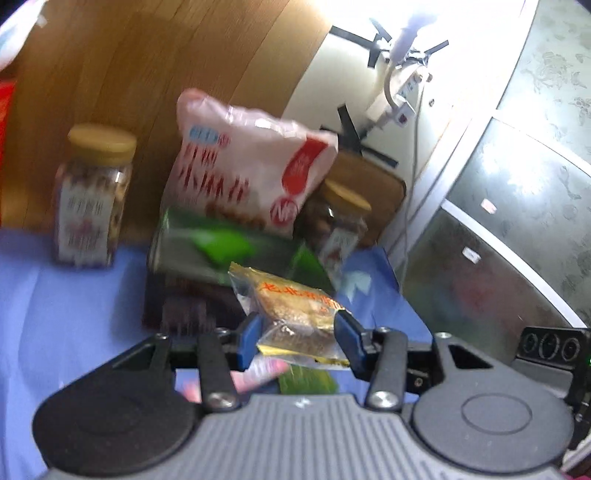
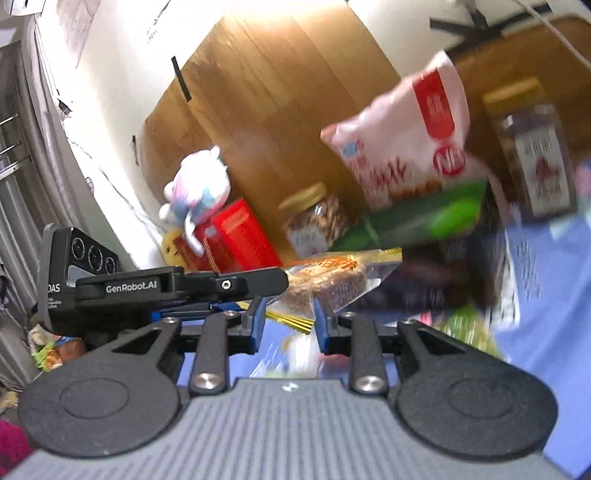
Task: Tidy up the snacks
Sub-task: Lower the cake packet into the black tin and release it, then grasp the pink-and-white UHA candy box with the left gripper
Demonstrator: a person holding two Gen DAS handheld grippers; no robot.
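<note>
A wooden panel (image 1: 159,74) with a vertical grain stands at the back, against a cream wall (image 1: 325,74). Strips of black tape (image 1: 347,35) hold a white power strip (image 1: 400,92) and its cable to that wall, where bright light washes out the top. A blue cloth (image 1: 55,314) covers the surface in front. In the left wrist view, frosted glass panels (image 1: 535,166) with a flower pattern sit in pale frames to the right. In the right wrist view, grey curtains (image 2: 22,184) hang at the left edge beside the wall.
</note>
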